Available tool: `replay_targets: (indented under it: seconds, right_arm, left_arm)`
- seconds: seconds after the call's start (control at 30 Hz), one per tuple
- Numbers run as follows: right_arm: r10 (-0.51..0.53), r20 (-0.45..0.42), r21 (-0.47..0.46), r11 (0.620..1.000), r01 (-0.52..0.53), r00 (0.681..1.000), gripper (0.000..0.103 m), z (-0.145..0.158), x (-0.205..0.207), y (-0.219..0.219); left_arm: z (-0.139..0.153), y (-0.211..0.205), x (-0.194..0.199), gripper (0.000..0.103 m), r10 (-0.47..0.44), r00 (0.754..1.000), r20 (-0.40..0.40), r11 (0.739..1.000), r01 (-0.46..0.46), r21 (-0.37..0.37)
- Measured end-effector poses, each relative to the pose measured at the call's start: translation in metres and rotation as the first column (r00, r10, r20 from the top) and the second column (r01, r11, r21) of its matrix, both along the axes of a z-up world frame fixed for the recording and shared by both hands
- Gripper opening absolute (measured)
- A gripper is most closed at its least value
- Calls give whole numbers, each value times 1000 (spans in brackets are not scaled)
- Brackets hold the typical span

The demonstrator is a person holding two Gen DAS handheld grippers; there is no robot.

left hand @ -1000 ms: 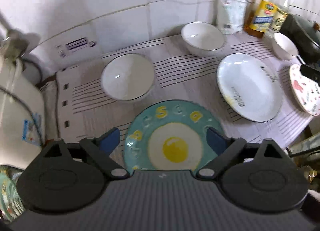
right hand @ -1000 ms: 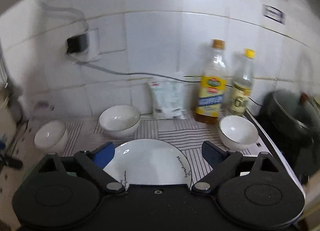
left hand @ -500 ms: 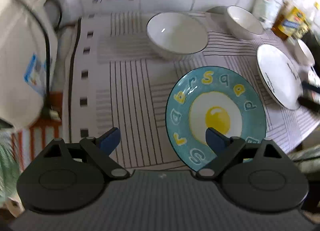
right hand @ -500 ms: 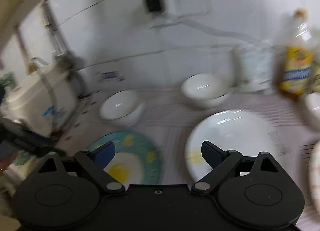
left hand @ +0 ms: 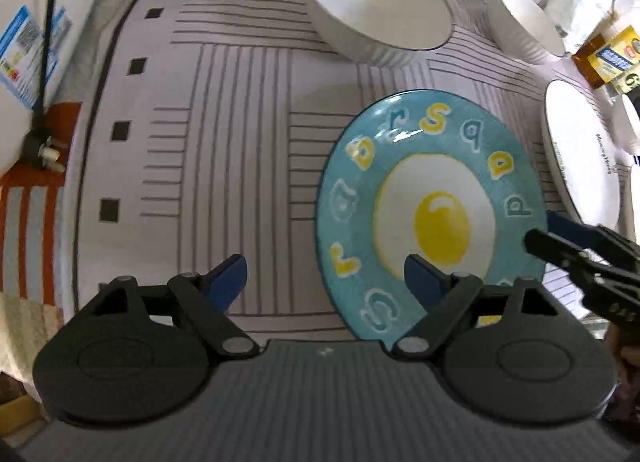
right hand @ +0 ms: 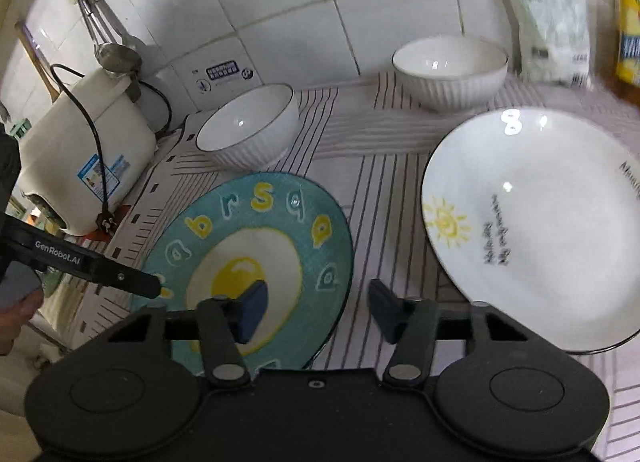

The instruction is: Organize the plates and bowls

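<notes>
A teal plate (left hand: 432,214) with a fried-egg picture and letters lies flat on the striped cloth (left hand: 240,102). My left gripper (left hand: 324,282) hangs over the plate's left rim, one finger over the egg and the other over the cloth; its jaws are closing and touch nothing. My right gripper (right hand: 318,310) straddles the teal plate's (right hand: 256,254) right rim, jaws closing, pads not pressing on it. Each gripper shows in the other's view at the plate's opposite side. A white plate (right hand: 532,222) with a sun drawing lies to the right. Two white ribbed bowls (right hand: 248,126) (right hand: 448,62) stand behind.
A white rice cooker (right hand: 80,150) with a black cord stands at the left edge of the cloth. A white bag (right hand: 552,30) and a yellow-labelled bottle (left hand: 608,58) stand at the tiled wall. A small white bowl (left hand: 628,126) sits at the far right.
Both grippers have come down close over the teal plate, one on each side. The right gripper swung from the white plate toward the teal one and its jaws narrowed.
</notes>
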State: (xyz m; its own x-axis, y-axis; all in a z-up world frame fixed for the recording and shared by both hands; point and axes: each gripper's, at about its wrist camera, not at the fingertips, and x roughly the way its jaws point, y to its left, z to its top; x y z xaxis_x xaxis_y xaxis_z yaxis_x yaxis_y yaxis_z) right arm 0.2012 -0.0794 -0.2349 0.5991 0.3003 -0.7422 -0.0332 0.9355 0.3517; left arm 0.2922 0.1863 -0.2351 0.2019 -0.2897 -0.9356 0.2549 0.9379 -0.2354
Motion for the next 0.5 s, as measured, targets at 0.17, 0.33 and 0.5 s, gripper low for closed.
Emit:
replay_targets:
  seconds: [0.17, 0.33, 0.5]
  right_arm:
    - [-48, -113, 81, 995, 58, 992, 39, -6, 7, -4]
    - [-92, -125, 105, 989, 106, 988, 40, 0, 1, -1]
    - [-140, -154, 145, 976, 163, 978, 15, -13, -2, -12]
  left_arm:
    - [-4, -18, 2, 56, -41, 999, -32, 997, 43, 67]
    - [-3, -27, -4, 28, -27, 1000, 1, 993, 27, 116]
    - [-5, -18, -1, 25, 30, 999, 16, 997, -31, 67]
